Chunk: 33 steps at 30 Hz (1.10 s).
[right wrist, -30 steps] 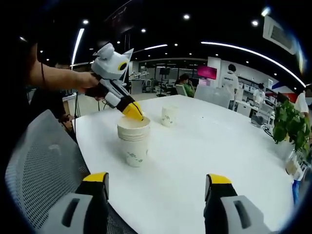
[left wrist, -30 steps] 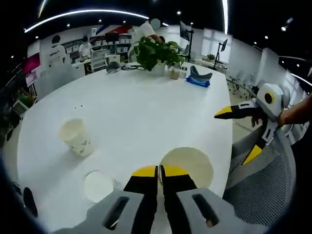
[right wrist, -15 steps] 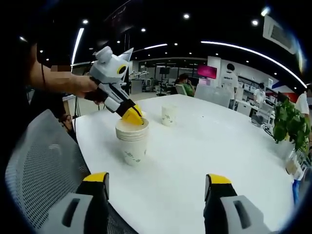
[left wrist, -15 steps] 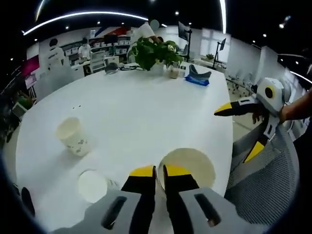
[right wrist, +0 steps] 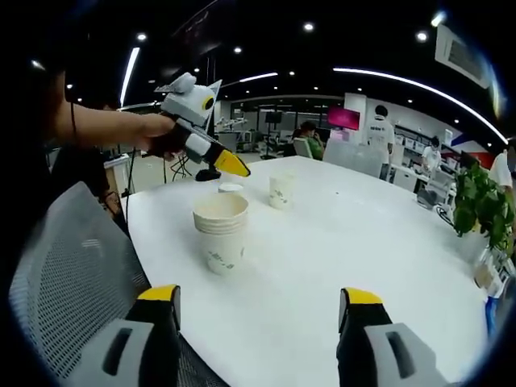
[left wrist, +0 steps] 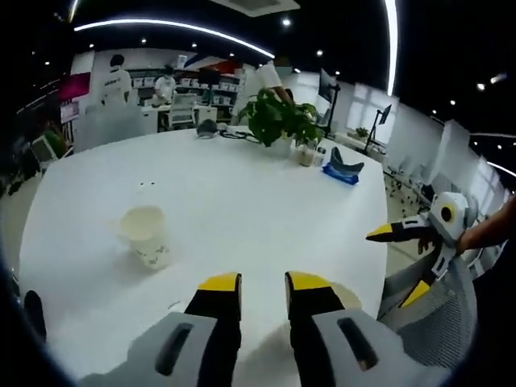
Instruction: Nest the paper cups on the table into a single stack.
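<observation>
Near the worktop's (right wrist: 339,242) edge stands our nested paper cup stack (right wrist: 220,232); two single cups (right wrist: 280,191) wait beyond. Left gripper (right wrist: 230,164) hovers parted, right gripper (right wrist: 262,302) wide open, both empty. Cups look light, crushable; we'd pinch the rim gently.

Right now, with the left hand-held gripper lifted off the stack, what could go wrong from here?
1. The nested stack stands near the table edge beside the mesh chair; a careless nudge might tip it off.
2. The single cup is light; the left hand-held gripper, jaws slightly apart, may knock it over when reaching.
</observation>
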{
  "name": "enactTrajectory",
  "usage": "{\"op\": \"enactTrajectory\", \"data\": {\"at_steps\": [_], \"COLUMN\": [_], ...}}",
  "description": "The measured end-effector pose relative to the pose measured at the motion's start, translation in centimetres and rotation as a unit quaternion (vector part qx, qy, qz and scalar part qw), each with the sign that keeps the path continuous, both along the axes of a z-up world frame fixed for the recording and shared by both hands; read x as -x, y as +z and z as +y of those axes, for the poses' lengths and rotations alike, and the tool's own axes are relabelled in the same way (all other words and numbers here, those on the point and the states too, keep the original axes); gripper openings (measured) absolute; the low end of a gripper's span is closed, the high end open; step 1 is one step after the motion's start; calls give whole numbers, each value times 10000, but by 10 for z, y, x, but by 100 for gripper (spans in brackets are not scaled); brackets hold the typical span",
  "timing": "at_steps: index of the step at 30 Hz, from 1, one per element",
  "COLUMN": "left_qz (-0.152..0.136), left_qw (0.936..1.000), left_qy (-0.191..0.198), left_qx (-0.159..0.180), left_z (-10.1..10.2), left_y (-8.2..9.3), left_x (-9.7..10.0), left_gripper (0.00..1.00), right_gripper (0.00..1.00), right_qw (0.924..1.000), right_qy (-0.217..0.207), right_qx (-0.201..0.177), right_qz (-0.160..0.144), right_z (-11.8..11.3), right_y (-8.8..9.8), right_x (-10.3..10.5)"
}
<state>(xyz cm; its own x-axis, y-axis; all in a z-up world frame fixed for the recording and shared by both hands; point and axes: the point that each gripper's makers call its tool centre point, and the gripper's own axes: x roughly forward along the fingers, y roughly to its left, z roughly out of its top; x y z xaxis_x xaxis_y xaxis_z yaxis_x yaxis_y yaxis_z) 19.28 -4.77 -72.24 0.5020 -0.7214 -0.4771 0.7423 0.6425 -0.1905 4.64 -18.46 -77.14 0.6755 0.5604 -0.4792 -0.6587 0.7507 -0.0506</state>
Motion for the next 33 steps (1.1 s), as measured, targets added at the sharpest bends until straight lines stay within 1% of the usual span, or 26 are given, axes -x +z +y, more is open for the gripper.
{"op": "enactTrajectory", "data": {"at_steps": [1,3,5,8,10,11,13,15,16,17,21,25,28,30,33], "left_qz": [-68,-164,-272,-464,-496,-507,-543,-604,-596,-549,-557,-498,-418,-380,-290], "left_qw": [9999,9994,9984,9957,9946,9936,9919,9892,9885,9879,9843,9805,9786,9778,9772], "left_qy": [124,289,466,771,879,980,1124,1295,1350,1415,1642,1876,1994,2044,2088], "left_qx": [-52,-111,-152,-236,-250,-233,-215,-315,-335,-310,-318,-313,-274,-257,-256], "left_z": [7,14,23,38,41,47,54,59,61,68,75,87,90,91,93], "left_y": [1,3,5,9,10,10,9,7,6,1,-3,-13,-16,-19,-20], "left_x": [-10,-20,-35,-59,-64,-76,-86,-99,-104,-116,-134,-157,-165,-176,-181], "left_gripper": [22,25,27,33,36,36,37,40,40,40,43,42,40,39,35], "right_gripper": [81,81,81,81,81,81,81,81,81,81,81,81,81,81,81], "right_qw": [10000,10000,10000,10000,10000,10000,10000,10000,10000,10000,9999,9999,9999,9999,9998], "right_qy": [-7,-18,-31,-36,-33,-27,-25,-32,-44,-53,-103,-123,-145,-160,-174], "right_qx": [-3,-9,-13,-35,-37,-35,-33,-24,-15,-9,-8,-4,-4,-14,-6], "right_qz": [2,3,-6,-11,-10,2,6,17,14,16,27,42,51,57,59], "right_z": [0,0,0,1,1,1,1,1,0,0,-2,-3,-4,-4,-5], "right_y": [0,0,1,2,3,2,2,2,2,1,1,0,0,0,0], "right_x": [0,0,0,0,0,0,0,0,0,0,-1,-2,-3,-3,-3]}}
